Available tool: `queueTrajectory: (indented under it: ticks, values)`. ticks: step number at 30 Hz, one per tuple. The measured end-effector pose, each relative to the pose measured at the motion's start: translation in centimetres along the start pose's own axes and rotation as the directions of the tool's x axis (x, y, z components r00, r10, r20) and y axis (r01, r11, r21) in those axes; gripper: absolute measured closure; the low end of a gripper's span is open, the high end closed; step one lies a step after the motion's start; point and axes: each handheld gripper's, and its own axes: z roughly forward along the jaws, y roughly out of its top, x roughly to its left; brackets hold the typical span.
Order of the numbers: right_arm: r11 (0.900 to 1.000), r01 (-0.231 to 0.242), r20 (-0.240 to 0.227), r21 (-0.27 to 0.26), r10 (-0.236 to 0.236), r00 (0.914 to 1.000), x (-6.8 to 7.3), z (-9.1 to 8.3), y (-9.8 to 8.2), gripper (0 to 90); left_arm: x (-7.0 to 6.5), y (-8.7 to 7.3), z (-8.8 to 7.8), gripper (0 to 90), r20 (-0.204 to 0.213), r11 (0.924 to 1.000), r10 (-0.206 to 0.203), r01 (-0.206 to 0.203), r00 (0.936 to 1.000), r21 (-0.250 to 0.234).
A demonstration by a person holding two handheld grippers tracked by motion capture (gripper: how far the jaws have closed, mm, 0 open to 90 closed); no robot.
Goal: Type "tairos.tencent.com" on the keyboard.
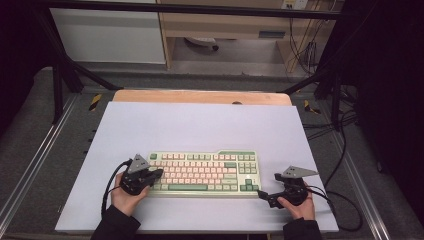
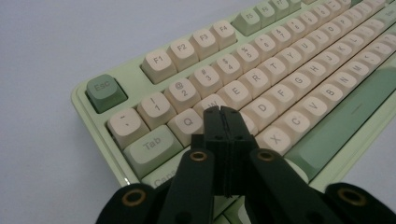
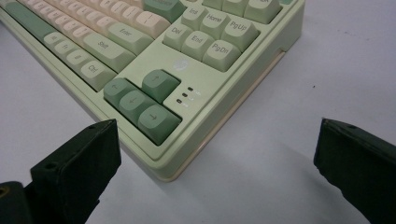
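Observation:
A pale green keyboard with cream and green keys lies on the white table sheet, near the front. My left gripper is over its left end, jaws shut with nothing between them. In the left gripper view the closed tips sit over the keys around W and S on the keyboard. My right gripper rests on the sheet just off the front right corner of the keyboard, jaws wide open. In the right gripper view the corner with the arrow keys lies ahead of the gap.
The white sheet covers a wooden table whose far edge shows. Black frame bars and cables run along the right side. Grey floor and a desk lie beyond.

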Motion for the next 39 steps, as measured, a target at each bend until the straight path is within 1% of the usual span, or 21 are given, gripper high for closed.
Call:
queueTrajectory:
  ticks: [4, 12, 13, 16, 17, 21, 22, 23, 26, 27, 29, 30, 31, 33, 34, 35, 37, 39]
  values:
    - [1.0, -0.001, 0.0, -0.002, 0.001, 1.0, 0.0, 0.0, 0.0, 1.2, 0.0, 0.0, -0.1, 89.9, -0.001, 1.0, -0.003, 0.003, 1.0, -0.007]
    - [1.0, -0.013, -0.002, -0.02, 0.013, 0.9999, 0.2, -0.3, 0.3, 2.2, 0.2, 0.3, -1.2, 89.9, 0.004, 0.9988, -0.018, 0.018, 0.9998, -0.045]
    - [1.0, -0.007, 0.004, -0.021, 0.007, 1.0, 0.2, -0.3, 0.4, 2.7, 0.3, 0.3, -1.4, 89.9, 0.005, 0.9986, -0.021, 0.021, 0.9998, -0.049]
    - [1.0, -0.004, -0.003, -0.03, 0.004, 1.0, 0.6, -0.4, 0.8, 4.6, 0.4, 0.4, -1.7, 89.9, 0.005, 0.998, -0.026, 0.027, 0.9996, -0.058]
    - [0.999, 0.009, -0.002, -0.033, -0.009, 1.0, 0.8, -0.4, 0.9, 5.1, 0.5, 0.4, -1.7, 89.9, 0.006, 0.9979, -0.028, 0.028, 0.9996, -0.057]
    - [0.999, 0.015, -0.008, -0.031, -0.015, 0.9999, 1.5, -0.3, 1.6, 8.4, 0.5, 0.4, -1.7, 89.9, 0.009, 0.9979, -0.031, 0.032, 0.9995, -0.057]
    - [0.999, 0.027, -0.006, -0.026, -0.027, 0.9996, 1.7, -0.2, 1.7, 8.8, 0.5, 0.4, -1.7, 89.9, 0.01, 0.9977, -0.032, 0.033, 0.9994, -0.059]
    - [0.999, 0.034, 0.0, -0.026, -0.034, 0.9994, 2.2, -0.1, 2.0, 11.7, 0.5, 0.4, -1.7, 89.9, 0.012, 0.9978, -0.032, 0.033, 0.9994, -0.058]
    - [0.999, 0.035, -0.001, -0.031, -0.035, 0.9994, 2.5, 0.0, 2.4, 13.7, 0.5, 0.4, -1.6, 89.9, 0.016, 0.9977, -0.032, 0.033, 0.9994, -0.059]
    - [0.999, 0.042, 0.002, -0.033, -0.042, 0.9991, 2.8, 0.1, 2.5, 14.7, 0.4, 0.4, -1.6, 89.9, 0.018, 0.9978, -0.03, 0.031, 0.9994, -0.059]
    - [0.998, 0.048, 0.002, -0.032, -0.048, 0.9988, 3.2, 0.2, 2.8, 18.0, 0.4, 0.3, -1.6, 89.9, 0.021, 0.9979, -0.029, 0.03, 0.9994, -0.058]
    - [0.998, 0.05, 0.0, -0.038, -0.05, 0.9987, 3.6, 0.3, 3.0, 22.4, 0.4, 0.3, -1.6, 89.9, 0.021, 0.9979, -0.028, 0.029, 0.9994, -0.058]
    - [0.998, 0.05, 0.0, -0.038, -0.05, 0.9987, 3.6, 0.3, 3.0, 22.4, 0.4, 0.3, -1.6, 89.9, 0.022, 0.9979, -0.028, 0.029, 0.9994, -0.058]
    - [0.998, 0.057, -0.002, -0.039, -0.057, 0.9984, 3.9, 0.4, 3.2, 27.2, 0.4, 0.3, -1.6, 89.9, 0.023, 0.9979, -0.027, 0.028, 0.9994, -0.058]
    - [0.998, 0.053, -0.006, -0.039, -0.053, 0.9986, 4.1, 0.5, 3.3, 29.3, 0.4, 0.3, -1.6, 89.9, 0.024, 0.9979, -0.027, 0.029, 0.9993, -0.059]
    - [0.998, 0.057, -0.012, -0.034, -0.058, 0.9983, 4.4, 0.6, 3.5, 33.6, 0.4, 0.3, -1.6, 89.9, 0.024, 0.9979, -0.027, 0.029, 0.9993, -0.058]
    - [0.998, 0.056, -0.012, -0.031, -0.056, 0.9984, 4.5, 0.7, 3.6, 34.7, 0.4, 0.3, -1.6, 89.9, 0.024, 0.9981, -0.025, 0.027, 0.9994, -0.056]
    - [0.998, 0.054, -0.015, -0.033, -0.054, 0.9984, 4.8, 0.9, 3.8, 38.2, 0.4, 0.3, -1.6, 89.9, 0.023, 0.998, -0.026, 0.028, 0.9994, -0.057]
